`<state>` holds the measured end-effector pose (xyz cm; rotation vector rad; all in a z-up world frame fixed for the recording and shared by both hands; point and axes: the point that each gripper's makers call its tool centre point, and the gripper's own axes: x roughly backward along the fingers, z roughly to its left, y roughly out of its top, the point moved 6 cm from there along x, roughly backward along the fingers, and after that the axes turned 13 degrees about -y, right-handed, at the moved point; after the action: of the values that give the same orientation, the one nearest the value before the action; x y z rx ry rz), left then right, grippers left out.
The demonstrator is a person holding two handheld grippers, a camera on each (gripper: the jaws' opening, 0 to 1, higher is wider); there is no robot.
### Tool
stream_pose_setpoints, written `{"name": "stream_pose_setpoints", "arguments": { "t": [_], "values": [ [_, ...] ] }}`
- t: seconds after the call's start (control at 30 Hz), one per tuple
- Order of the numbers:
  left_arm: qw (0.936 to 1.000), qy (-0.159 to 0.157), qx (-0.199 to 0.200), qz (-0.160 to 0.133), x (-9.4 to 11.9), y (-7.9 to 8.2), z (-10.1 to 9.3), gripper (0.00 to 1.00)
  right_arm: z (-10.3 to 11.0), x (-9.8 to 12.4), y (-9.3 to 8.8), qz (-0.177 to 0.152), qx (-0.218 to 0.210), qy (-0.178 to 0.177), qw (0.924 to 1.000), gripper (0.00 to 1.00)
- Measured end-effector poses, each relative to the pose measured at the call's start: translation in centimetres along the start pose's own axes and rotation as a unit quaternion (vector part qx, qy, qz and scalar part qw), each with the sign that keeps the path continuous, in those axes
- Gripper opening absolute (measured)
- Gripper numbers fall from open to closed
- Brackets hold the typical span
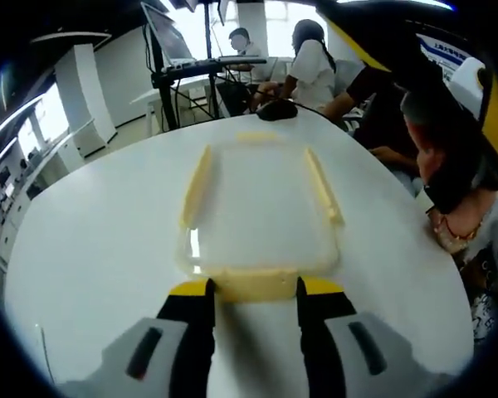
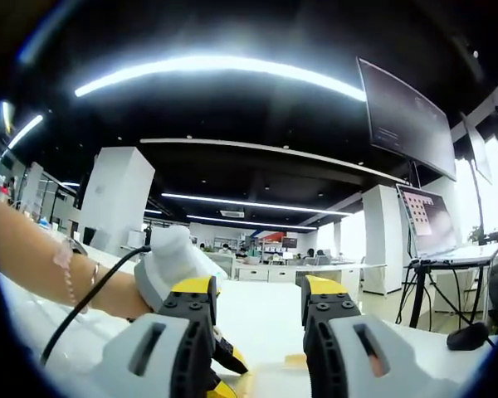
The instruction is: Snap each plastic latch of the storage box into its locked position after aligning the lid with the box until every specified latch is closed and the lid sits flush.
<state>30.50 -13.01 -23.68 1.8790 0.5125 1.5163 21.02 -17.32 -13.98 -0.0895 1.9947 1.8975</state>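
an open office with pillars, ceiling strip lights and monitors on stands surrounds a round white table (image 1: 91,249). on the table sits the box (image 1: 261,217), clear plastic with its lid (image 1: 257,207) on top and pale yellow latches along the edges.

in the left gripper view the left gripper (image 1: 255,292) is down at the near end of the box, its two jaws spread apart with the near latch (image 1: 256,283) sitting between the yellow tips. the tips look to be right at that latch, though i cannot tell if they press it. the side latches, left latch (image 1: 197,186) and right latch (image 1: 324,184), run along the long edges of the box, and the far latch (image 1: 257,137) lies across its far end. beyond the box a dark mouse (image 1: 277,109) rests near the table's far edge. several people (image 1: 311,70) sit past that edge and to the right of the box, some at a desk with a laptop (image 1: 168,37).

in the right gripper view the right gripper (image 2: 257,300) is tilted up toward the ceiling, jaws apart and holding nothing. just left of it the other gripper's yellow and black tips show low by a corner of the box, with a forearm (image 2: 46,265) wearing a bracelet and a black cable (image 2: 91,298) trailing over it.
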Motion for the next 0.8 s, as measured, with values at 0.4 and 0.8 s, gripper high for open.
{"name": "stream_pose_setpoints", "arguments": {
  "t": [0.4, 0.8],
  "values": [
    [0.9996, 0.02, 0.016, 0.016, 2.6, -1.7, -0.7, 0.38, 0.5, -0.3, 0.7, -0.011, 0.026, -0.005, 0.9996, 0.41],
    [0.9973, 0.009, 0.03, 0.067, 2.5, -3.6, -0.4, 0.38, 1.0, -1.4, 0.6, 0.039, 0.109, 0.06, 0.9915, 0.43]
  ]
}}
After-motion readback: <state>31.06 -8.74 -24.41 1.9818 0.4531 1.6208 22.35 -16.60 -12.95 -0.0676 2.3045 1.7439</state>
